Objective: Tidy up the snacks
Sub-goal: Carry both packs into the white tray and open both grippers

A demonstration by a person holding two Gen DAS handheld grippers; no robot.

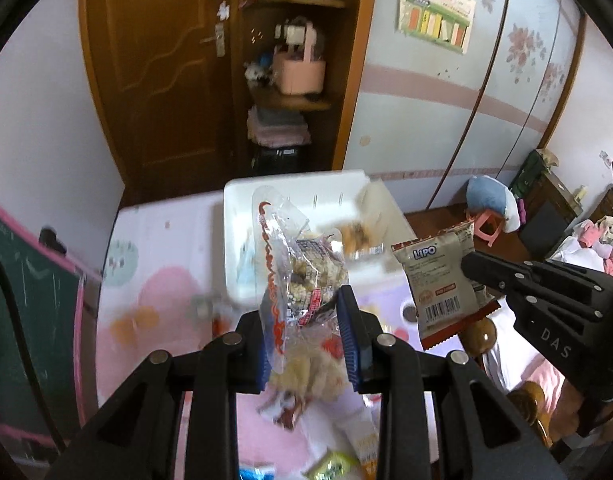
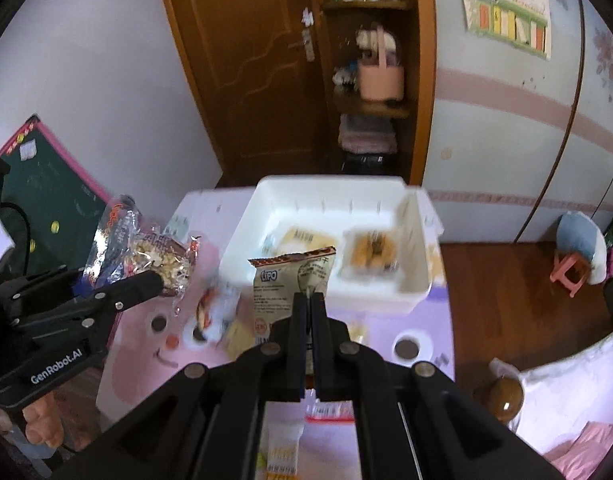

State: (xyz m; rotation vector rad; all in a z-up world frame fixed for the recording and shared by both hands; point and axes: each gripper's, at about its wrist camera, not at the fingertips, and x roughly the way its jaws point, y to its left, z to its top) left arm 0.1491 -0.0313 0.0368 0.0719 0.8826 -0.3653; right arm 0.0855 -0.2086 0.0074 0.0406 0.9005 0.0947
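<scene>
Left wrist view: the left claw (image 1: pixel 306 336) is clamped on a clear crinkled plastic snack bag with red lettering and pale crunchy pieces inside (image 1: pixel 296 276), its blue ribbed pads (image 1: pixel 348 332) pressing the bag from both sides. The bag hangs in the air above the pink and lilac cartoon-printed surface (image 1: pixel 158 280). Beyond it sits a white rectangular plastic bin (image 1: pixel 242 208) at the far end of the surface, with a few wrapped snacks lying blurred inside. To the right, the right claw (image 1: pixel 468 268) pinches a flat beige Lipo biscuit packet with a red serrated edge and a barcode (image 1: pixel 434 280), also held off the surface.

The right wrist view shows the right claw (image 2: pixel 309 300) fully closed on the lower part of that beige packet (image 2: pixel 286 280), which stands up in front of the white bin (image 2: pixel 410 284). At left, the left claw (image 2: pixel 154 280) carries the clear bag (image 2: pixel 146 248), and fingers of a hand (image 2: pixel 42 420) show under its handle. More wrapped snacks lie scattered on the surface (image 2: pixel 386 400) below both claws.
</scene>
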